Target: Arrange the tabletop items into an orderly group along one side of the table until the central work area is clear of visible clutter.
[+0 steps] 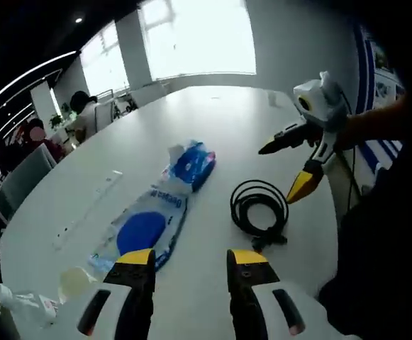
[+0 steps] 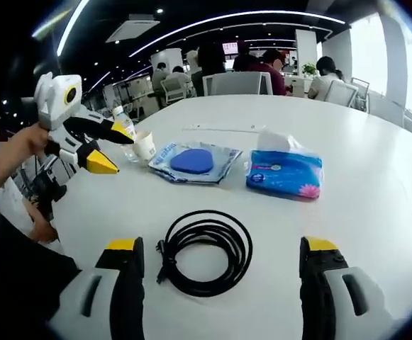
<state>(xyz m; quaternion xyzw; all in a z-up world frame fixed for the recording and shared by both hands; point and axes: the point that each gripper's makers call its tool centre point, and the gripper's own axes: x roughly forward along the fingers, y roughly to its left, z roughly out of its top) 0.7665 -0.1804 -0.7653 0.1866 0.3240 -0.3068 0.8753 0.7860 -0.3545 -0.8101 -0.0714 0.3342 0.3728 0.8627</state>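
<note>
A coiled black cable (image 2: 242, 255) lies on the white table (image 2: 376, 177) right between the wide-apart jaws of my right gripper (image 2: 221, 248), which is open. Behind it are a blue tissue pack (image 2: 285, 172) and a clear bag holding a blue disc (image 2: 193, 161). My left gripper (image 2: 115, 150) hovers open above the table's left edge. In the left gripper view, my left gripper (image 1: 191, 258) stands open near the clear bag (image 1: 145, 227), with the tissue pack (image 1: 191, 164) beyond. The cable (image 1: 237, 209) lies to the right, under the open right gripper (image 1: 284, 170).
A paper cup (image 2: 145, 145) and a plastic bottle (image 2: 124, 124) stand by the bag near the table edge. A flat white strip (image 2: 223, 129) lies further back. People sit on chairs (image 2: 237, 83) behind the far edge. The cup (image 1: 74, 282) and bottle (image 1: 21, 301) sit beside my left jaw.
</note>
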